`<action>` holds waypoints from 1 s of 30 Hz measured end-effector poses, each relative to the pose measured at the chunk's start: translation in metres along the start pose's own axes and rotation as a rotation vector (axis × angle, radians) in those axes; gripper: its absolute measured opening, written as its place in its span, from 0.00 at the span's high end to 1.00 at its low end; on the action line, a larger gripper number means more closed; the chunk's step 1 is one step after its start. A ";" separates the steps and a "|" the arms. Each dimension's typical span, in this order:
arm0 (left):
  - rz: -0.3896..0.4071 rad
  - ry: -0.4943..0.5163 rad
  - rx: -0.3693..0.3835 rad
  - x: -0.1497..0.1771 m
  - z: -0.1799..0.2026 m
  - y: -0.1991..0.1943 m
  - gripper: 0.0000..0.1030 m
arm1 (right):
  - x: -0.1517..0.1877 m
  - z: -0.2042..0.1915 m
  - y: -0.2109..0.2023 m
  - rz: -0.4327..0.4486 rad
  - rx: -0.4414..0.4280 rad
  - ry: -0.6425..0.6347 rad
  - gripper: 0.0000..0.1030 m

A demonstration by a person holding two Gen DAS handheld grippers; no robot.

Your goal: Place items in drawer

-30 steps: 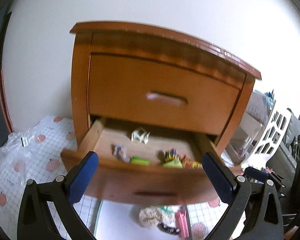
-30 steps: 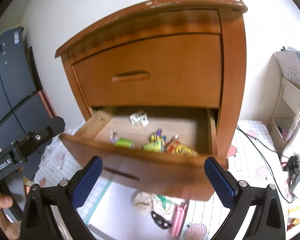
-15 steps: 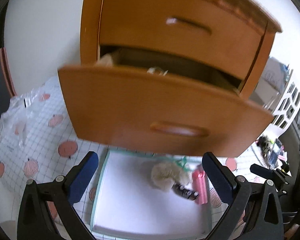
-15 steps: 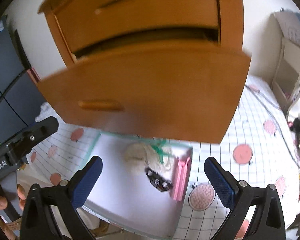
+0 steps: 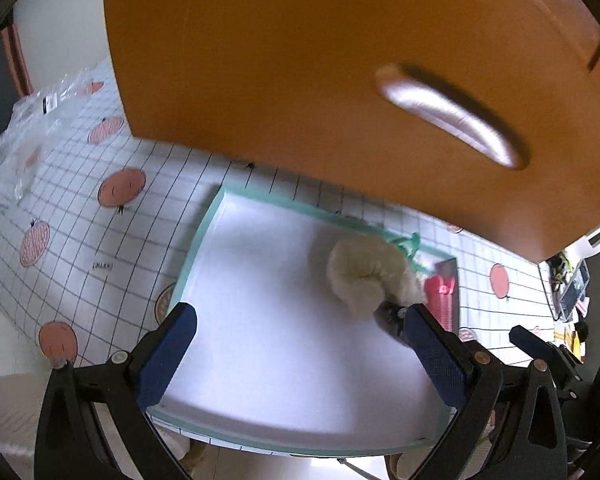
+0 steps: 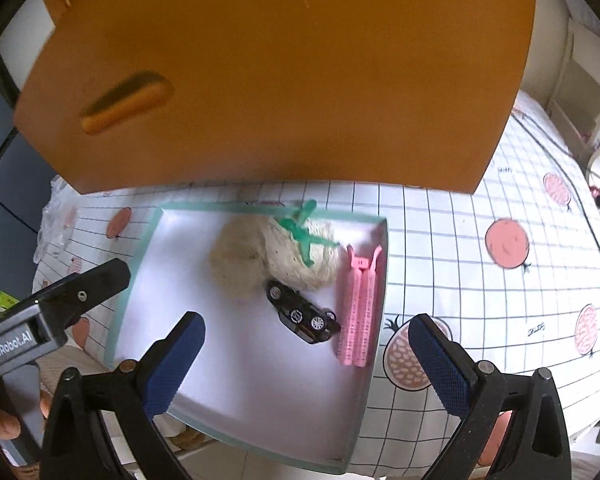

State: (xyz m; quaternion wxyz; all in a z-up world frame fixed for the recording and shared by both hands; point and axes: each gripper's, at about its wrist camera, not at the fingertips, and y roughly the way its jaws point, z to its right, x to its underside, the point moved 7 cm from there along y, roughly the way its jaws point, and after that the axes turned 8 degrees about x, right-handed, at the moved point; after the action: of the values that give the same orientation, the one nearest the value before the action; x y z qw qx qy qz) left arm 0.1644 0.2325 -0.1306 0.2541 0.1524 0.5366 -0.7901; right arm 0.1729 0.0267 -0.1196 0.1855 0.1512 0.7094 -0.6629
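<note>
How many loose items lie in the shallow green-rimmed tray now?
3: a beige fluffy bundle with a green bow at the far side, a black toy car before it, a pink ribbed clip rightmost. None seem hidden.

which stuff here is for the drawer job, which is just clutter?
Job:
drawer front
tray
black toy car
pink hair clip
beige knitted item with green bow
right gripper and left gripper, both open

Clutter:
clear plastic bag
white shelf

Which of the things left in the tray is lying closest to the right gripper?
The pink hair clip, lying lengthwise along the tray's right wall, is nearest the right gripper; the black toy car touches its left side, and the fluffy cream bundle lies farther back.
</note>
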 end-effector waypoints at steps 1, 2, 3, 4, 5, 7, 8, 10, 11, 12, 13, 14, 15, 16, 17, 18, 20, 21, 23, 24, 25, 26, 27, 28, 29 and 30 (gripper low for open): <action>-0.007 0.000 -0.004 0.002 -0.001 0.003 0.00 | 0.001 0.001 0.003 -0.004 0.007 0.000 0.00; -0.012 0.002 -0.008 0.004 -0.002 0.005 0.00 | 0.002 0.002 0.005 -0.006 0.009 -0.002 0.00; -0.014 0.003 -0.011 0.006 -0.003 0.007 0.00 | 0.002 0.001 0.006 -0.009 0.009 -0.003 0.00; -0.015 0.003 -0.012 0.007 -0.004 0.008 0.00 | 0.002 0.001 0.008 -0.013 0.011 -0.002 0.00; -0.017 0.001 -0.013 0.008 -0.006 0.010 0.00 | 0.004 0.000 0.011 -0.020 0.009 -0.003 0.00; -0.034 -0.009 -0.003 0.012 -0.009 0.017 0.00 | 0.006 -0.002 0.016 -0.033 0.007 -0.009 0.00; -0.038 -0.013 0.003 0.012 -0.011 0.020 0.00 | 0.007 -0.003 0.019 -0.040 0.008 -0.015 0.00; -0.044 -0.015 0.003 0.014 -0.014 0.023 0.00 | 0.011 -0.005 0.026 -0.061 0.000 -0.021 0.00; -0.050 -0.018 -0.002 0.016 -0.016 0.025 0.00 | 0.012 -0.005 0.027 -0.067 0.000 -0.022 0.00; -0.059 -0.022 -0.008 0.018 -0.017 0.028 0.00 | 0.014 -0.005 0.030 -0.072 0.007 -0.024 0.00; -0.069 -0.024 -0.012 0.020 -0.019 0.030 0.00 | 0.016 -0.005 0.033 -0.077 0.019 -0.030 0.00; -0.078 -0.026 -0.012 0.021 -0.020 0.033 0.00 | 0.016 -0.004 0.036 -0.081 0.026 -0.035 0.00; -0.086 -0.026 -0.013 0.023 -0.020 0.035 0.00 | 0.018 -0.004 0.037 -0.085 0.039 -0.043 0.00; -0.089 -0.026 -0.013 0.025 -0.020 0.036 0.00 | 0.018 -0.003 0.038 -0.087 0.044 -0.045 0.00; -0.095 -0.029 -0.013 0.026 -0.021 0.039 0.00 | 0.019 -0.003 0.040 -0.089 0.047 -0.047 0.00; -0.101 -0.034 -0.011 0.026 -0.021 0.041 0.00 | 0.019 -0.003 0.040 -0.089 0.046 -0.046 0.00; -0.104 -0.044 -0.004 0.026 -0.021 0.042 0.00 | 0.018 0.000 0.038 -0.080 0.047 -0.049 0.01; -0.102 -0.047 0.004 0.025 -0.019 0.043 0.00 | 0.017 0.001 0.036 -0.070 0.051 -0.050 0.03; -0.099 -0.046 0.017 0.024 -0.015 0.044 0.00 | 0.015 0.005 0.032 -0.061 0.046 -0.039 0.09; -0.096 -0.042 0.027 0.023 -0.012 0.046 0.00 | 0.015 0.007 0.032 -0.060 0.044 -0.031 0.11; -0.096 -0.037 0.032 0.022 -0.010 0.049 0.00 | 0.014 0.009 0.032 -0.059 0.047 -0.027 0.14; -0.101 -0.029 0.035 0.021 -0.007 0.052 0.00 | 0.014 0.011 0.031 -0.057 0.052 -0.026 0.18; -0.107 -0.018 0.034 0.020 -0.005 0.057 0.01 | 0.014 0.013 0.031 -0.058 0.057 -0.024 0.19; -0.110 -0.009 0.034 0.019 -0.002 0.060 0.03 | 0.014 0.015 0.031 -0.058 0.058 -0.015 0.20; -0.114 0.002 0.036 0.019 0.000 0.063 0.05 | 0.014 0.016 0.030 -0.056 0.056 -0.008 0.20; -0.119 0.011 0.038 0.019 0.003 0.067 0.11 | 0.013 0.017 0.029 -0.056 0.052 0.000 0.21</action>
State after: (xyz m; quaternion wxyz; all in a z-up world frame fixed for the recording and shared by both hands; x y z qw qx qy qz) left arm 0.1867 0.2050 -0.1908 0.2006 0.1294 0.5310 -0.8130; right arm 0.1756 0.0112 -0.1526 0.1630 0.1362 0.6961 -0.6858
